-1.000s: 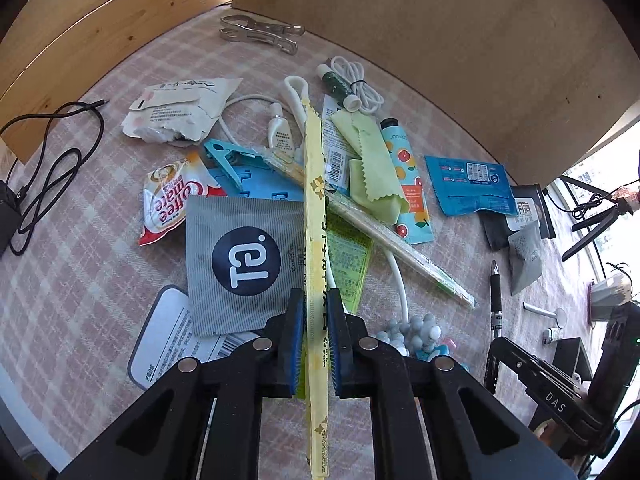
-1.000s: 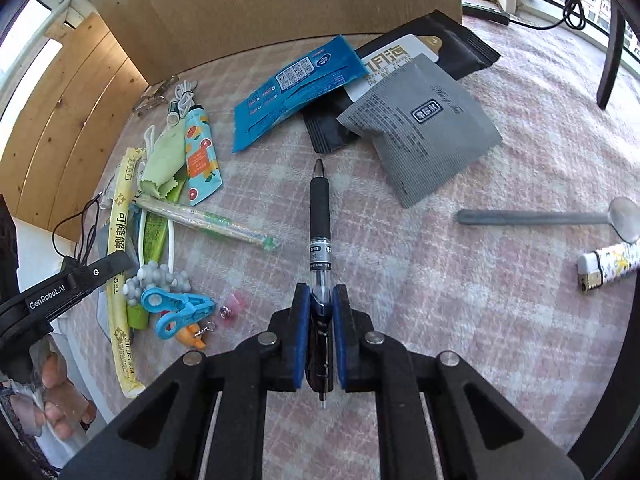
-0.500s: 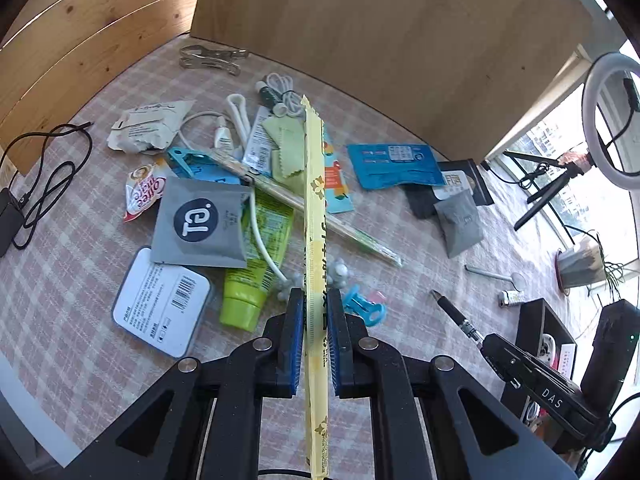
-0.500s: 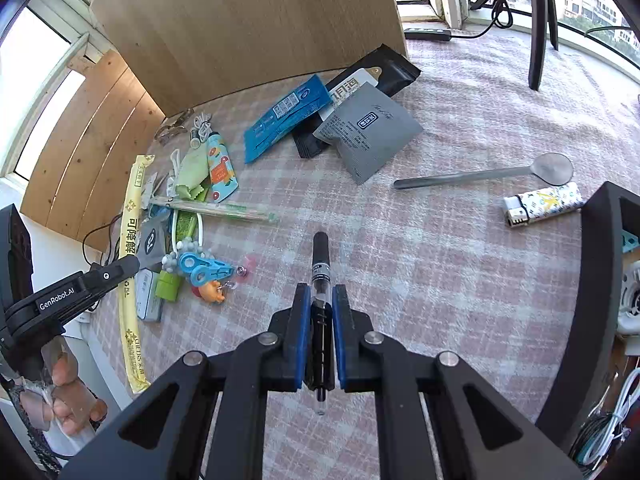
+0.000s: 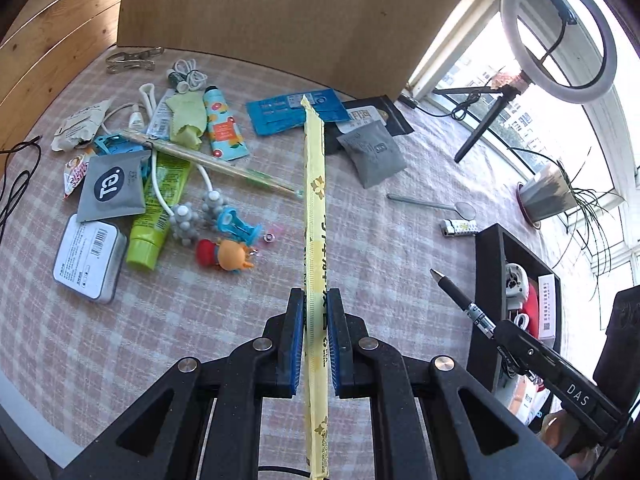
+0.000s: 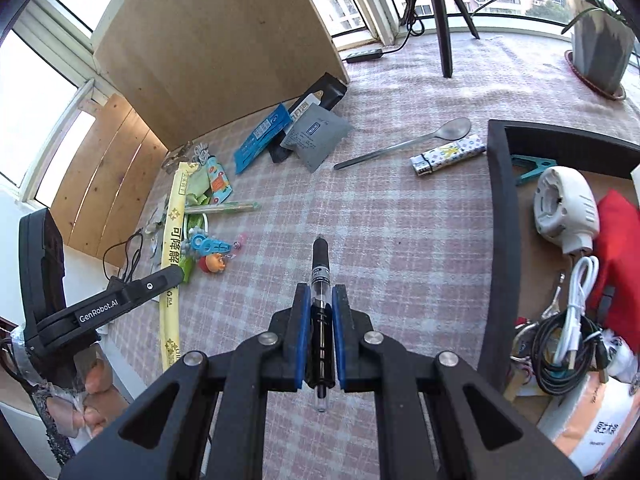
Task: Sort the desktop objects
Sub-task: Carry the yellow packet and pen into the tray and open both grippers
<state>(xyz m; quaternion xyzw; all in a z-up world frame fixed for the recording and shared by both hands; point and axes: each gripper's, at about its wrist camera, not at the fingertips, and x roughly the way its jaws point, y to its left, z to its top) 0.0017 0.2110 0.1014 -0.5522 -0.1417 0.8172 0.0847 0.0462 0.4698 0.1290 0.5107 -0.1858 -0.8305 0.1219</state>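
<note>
Left tongs (image 5: pixel 313 336): closed on a long yellow packet (image 5: pixel 314 216), clamped near its lower third; both ends stick out past the pads, clear of the tablecloth (image 5: pixel 224 308).
Right tongs (image 6: pixel 321 332): closed on a black pen (image 6: pixel 321 280), tip pointing forward, held above the cloth.
Box (image 6: pixel 496 216): black-walled, to the right of the right tongs; its near wall stands just beside the pen's line. Inside lie a white cable (image 6: pixel 576 312), a red item and a white round device.
Open room: bare checked cloth directly ahead of both tongs and between them.
Clutter left of the left tongs: tin (image 5: pixel 90 256), green tube (image 5: pixel 158 208), grey pouch (image 5: pixel 112 188), blue clip (image 5: pixel 236 226), toy figure (image 5: pixel 226 254), packed closely, several overlapping.
Ahead of the right tongs: spoon (image 6: pixel 404 144) and lighter (image 6: pixel 448 154), side by side, apart from the box wall.
Far edge: wooden board (image 5: pixel 280 16) upright behind the cloth; blue packet (image 5: pixel 296 112) and grey sachet (image 5: pixel 374 152) near its foot.
Table edge: visible at lower left, below the left tongs.
</note>
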